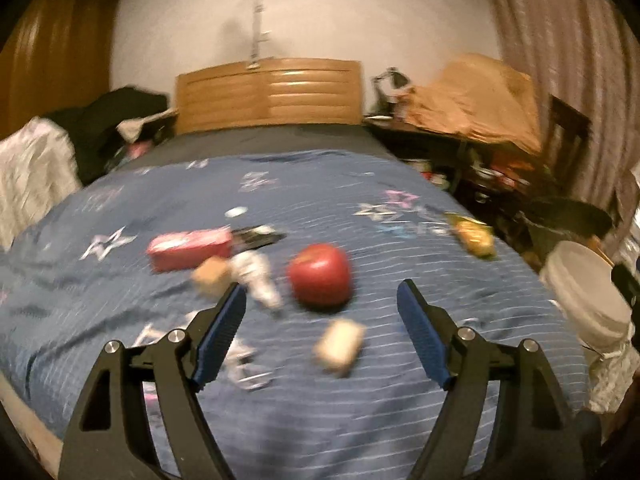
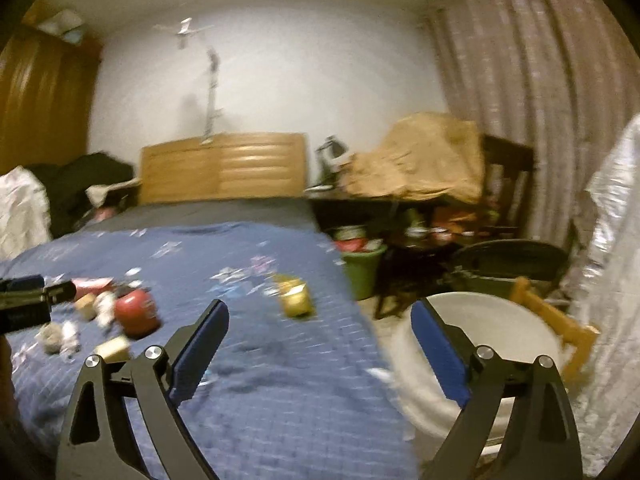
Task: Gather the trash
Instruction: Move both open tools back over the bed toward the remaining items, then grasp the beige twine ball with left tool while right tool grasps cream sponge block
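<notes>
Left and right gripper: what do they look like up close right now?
Both match: left gripper and right gripper have black angular linkage arms with round silver pivot pins, ending in flat blue ribbed pads. No cables, markings or sleeves show.

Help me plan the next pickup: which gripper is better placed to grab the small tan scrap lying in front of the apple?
Left, probably. The left gripper is open over the blue bedspread, and the tan scrap lies between its fingers. The right gripper, also open and empty, points toward the white bucket beside the bed.
</notes>
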`<move>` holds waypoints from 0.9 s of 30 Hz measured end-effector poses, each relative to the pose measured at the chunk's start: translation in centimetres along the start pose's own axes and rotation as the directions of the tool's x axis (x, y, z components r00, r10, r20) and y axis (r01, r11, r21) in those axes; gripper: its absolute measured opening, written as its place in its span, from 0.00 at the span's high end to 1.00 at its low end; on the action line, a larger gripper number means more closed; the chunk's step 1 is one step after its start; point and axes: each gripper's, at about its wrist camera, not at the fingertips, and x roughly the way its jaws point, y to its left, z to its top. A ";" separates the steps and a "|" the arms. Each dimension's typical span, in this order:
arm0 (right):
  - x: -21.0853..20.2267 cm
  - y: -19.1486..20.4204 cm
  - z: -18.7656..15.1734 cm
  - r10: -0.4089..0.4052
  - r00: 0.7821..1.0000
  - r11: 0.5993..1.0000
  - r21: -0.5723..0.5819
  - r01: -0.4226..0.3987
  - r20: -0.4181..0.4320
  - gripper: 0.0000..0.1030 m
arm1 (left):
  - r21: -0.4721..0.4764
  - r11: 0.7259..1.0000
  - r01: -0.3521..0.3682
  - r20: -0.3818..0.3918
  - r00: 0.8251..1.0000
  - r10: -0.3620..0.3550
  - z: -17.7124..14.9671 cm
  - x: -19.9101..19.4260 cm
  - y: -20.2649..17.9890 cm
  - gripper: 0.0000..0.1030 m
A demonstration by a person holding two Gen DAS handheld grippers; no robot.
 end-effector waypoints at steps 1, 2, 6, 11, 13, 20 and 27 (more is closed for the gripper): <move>0.3 1.1 -0.1 0.024 1.000 1.000 -0.009 -0.024 -0.015 0.10 | -0.029 0.999 -0.014 -0.011 1.000 0.013 -0.4 0.1 1.9 0.27; 0.7 1.8 -0.1 0.045 0.999 0.999 -0.017 -0.046 -0.027 0.10 | -0.048 0.999 -0.024 -0.026 0.999 0.023 -0.6 0.2 3.5 0.27; 2.6 6.7 -0.6 0.179 0.977 0.981 -0.056 -0.186 -0.113 0.10 | -0.133 0.990 -0.055 -0.067 0.997 0.046 -2.0 0.4 9.0 0.27; 5.3 11.9 -2.0 0.363 0.899 0.927 -0.003 -0.375 -0.247 0.10 | -0.138 0.989 0.047 -0.142 0.988 -0.066 -4.1 1.2 13.0 0.27; 6.9 13.4 -2.6 0.412 0.861 0.906 0.037 -0.421 -0.298 0.12 | -0.133 0.987 0.093 -0.172 0.978 -0.115 -4.7 2.0 13.6 0.27; 12.6 18.3 -4.1 0.437 0.784 0.891 0.092 -0.445 -0.441 0.29 | -0.138 0.977 0.163 -0.221 0.956 -0.191 -5.9 4.8 13.8 0.46; 17.1 20.1 -5.3 0.436 0.738 0.896 0.165 -0.413 -0.516 0.35 | -0.183 0.968 0.171 -0.245 0.946 -0.214 -5.7 7.6 14.6 0.49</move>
